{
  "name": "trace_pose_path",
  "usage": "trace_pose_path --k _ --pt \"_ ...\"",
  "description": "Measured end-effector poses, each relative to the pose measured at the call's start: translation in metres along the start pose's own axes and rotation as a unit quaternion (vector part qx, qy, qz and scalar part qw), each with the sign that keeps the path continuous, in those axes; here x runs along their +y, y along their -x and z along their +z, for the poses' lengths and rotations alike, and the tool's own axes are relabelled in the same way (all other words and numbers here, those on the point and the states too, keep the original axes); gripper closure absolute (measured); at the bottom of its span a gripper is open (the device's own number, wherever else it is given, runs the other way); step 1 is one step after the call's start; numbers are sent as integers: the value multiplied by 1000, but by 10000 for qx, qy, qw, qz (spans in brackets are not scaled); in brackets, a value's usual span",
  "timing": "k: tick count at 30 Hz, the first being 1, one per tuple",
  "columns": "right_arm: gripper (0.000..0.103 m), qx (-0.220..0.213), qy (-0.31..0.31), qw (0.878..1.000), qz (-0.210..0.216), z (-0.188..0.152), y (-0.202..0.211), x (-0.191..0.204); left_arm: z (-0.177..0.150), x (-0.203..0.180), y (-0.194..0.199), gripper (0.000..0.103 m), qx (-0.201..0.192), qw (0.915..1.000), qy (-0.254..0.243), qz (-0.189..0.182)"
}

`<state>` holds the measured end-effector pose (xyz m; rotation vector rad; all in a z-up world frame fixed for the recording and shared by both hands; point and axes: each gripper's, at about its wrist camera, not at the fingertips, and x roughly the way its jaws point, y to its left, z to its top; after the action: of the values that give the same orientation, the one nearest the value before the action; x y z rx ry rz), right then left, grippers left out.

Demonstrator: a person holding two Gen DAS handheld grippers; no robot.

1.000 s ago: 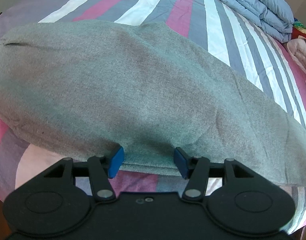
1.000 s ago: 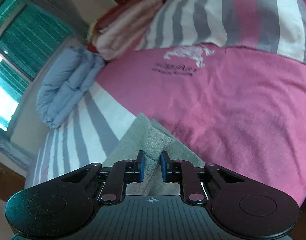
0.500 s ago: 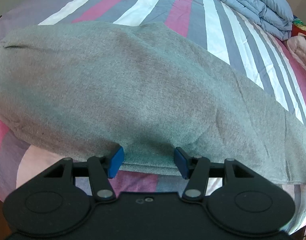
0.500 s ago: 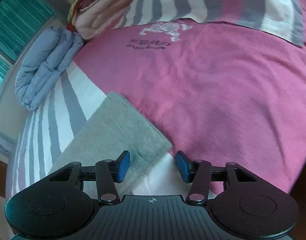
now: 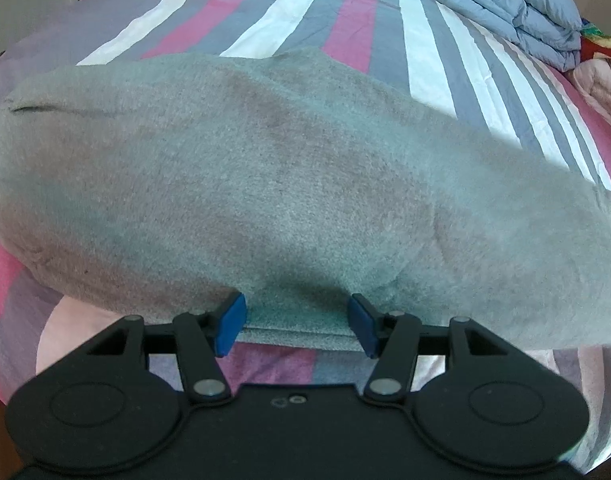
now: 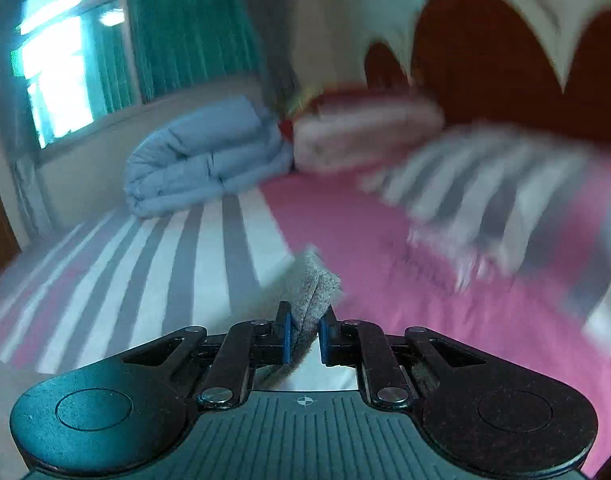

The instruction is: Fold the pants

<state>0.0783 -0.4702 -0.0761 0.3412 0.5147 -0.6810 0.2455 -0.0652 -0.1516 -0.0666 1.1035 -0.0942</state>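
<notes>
Left tool (image 5: 297, 322) is sitting wide open, blue pads (image 5: 230, 324) straddling the near edge of the grey pants (image 5: 273, 184) without pinching; the edge runs across the gap just ahead of the pads, and the cloth is spreading forward and out to both sides of that tool over the striped bed sheet (image 5: 345, 36). Right tool (image 6: 304, 338) is narrowed down on a doubled end of the same grey fabric (image 6: 311, 284), which is poking up and forward between its pads, so it is gripping a layered corner, likely a leg hem. Right view is motion-blurred, so the tool is probably mid-swing; I can't tell how much cloth is trailing below it. Folded blue duvet (image 6: 201, 160) is lying well ahead and left of the right tool, pink bedding (image 6: 365, 132) ahead of it, both clear of the work. My read: the step in hand is carrying the held end across to fold the pants. To do it well: keep both layers pinched, lift just enough that the cloth isn't dragging the sheet, travel along the pants' length, and lay the end square on the far edge. Left tool should be pinning the near edge so the body isn't sliding. Risk: one layer slipping out, giving a skewed fold.
</notes>
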Motion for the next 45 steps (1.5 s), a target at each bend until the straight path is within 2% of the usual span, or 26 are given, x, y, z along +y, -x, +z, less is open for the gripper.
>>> trace_pose_path --k 2,4,6,7,8,9,10,11,13,16,17,20,24,29,30,31,32,39,41,43,45 --pt "90 795 -499 9954 -196 -20 -35 -23 0 -1 0 54 7 10000 -63 28" --pt "90 1387 -530 9882 -365 -44 -56 -27 2 0 1 53 34 10000 -65 5" --pt "89 1383 -864 9858 -393 -49 -56 -30 4 2 2 53 54 10000 13 -69" --pt "84 1384 -1159 9830 -343 -47 -54 -35 5 4 3 53 54 9999 64 -97" --pt "67 1440 -1485 9779 -320 -44 -52 -41 5 4 3 53 39 9999 98 -105" --pt "57 1427 -1737 9740 -290 -42 -49 -46 4 4 5 53 19 9999 108 -90" --pt "41 1338 -2007 9703 -180 -43 -44 -52 4 2 6 52 0 9999 91 -65" --pt "38 1345 -2134 9676 -90 -43 -41 -55 2 0 7 51 -25 10000 48 -31" --pt "38 1582 -2326 9596 76 -49 -45 -57 0 -3 10 48 -56 10000 9 25" --pt "40 1536 -2601 9529 281 -53 -47 -54 0 -4 13 39 -77 10000 -3 25" --pt "59 1527 -2684 9503 385 -52 -49 -52 0 -3 14 39 -81 10000 -5 38" --pt "84 1607 -2997 9399 324 -57 -56 -51 2 -1 12 39 -73 9999 57 38" --pt "87 1543 -3516 9230 253 -61 -64 -61 3 -2 9 38 -95 9999 -14 112" --pt "94 1351 -3348 9323 245 -55 -54 -56 1 -4 6 35 -126 9997 -117 183" --pt "94 1288 -3214 9378 240 -52 -51 -53 1 -5 6 35 -121 9996 -130 199" --pt "94 1366 -2976 9448 147 -51 -54 -49 1 -5 6 36 -131 9996 -136 205" --pt "94 1465 -2874 9465 66 -51 -58 -47 1 -5 8 36 -170 9996 -132 206" --pt "93 1563 -2996 9411 104 -51 -61 -51 4 2 13 35 -256 9994 -90 207" --pt "93 1556 -3016 9406 138 -50 -61 -53 5 2 9 34 -310 9989 -166 322" --pt "94 1628 -2865 9441 77 -55 -64 -50 5 3 4 34 -221 9988 -181 403" --pt "94 1590 -2602 9524 -41 -51 -60 -40 4 3 8 34 -291 9986 -194 390"
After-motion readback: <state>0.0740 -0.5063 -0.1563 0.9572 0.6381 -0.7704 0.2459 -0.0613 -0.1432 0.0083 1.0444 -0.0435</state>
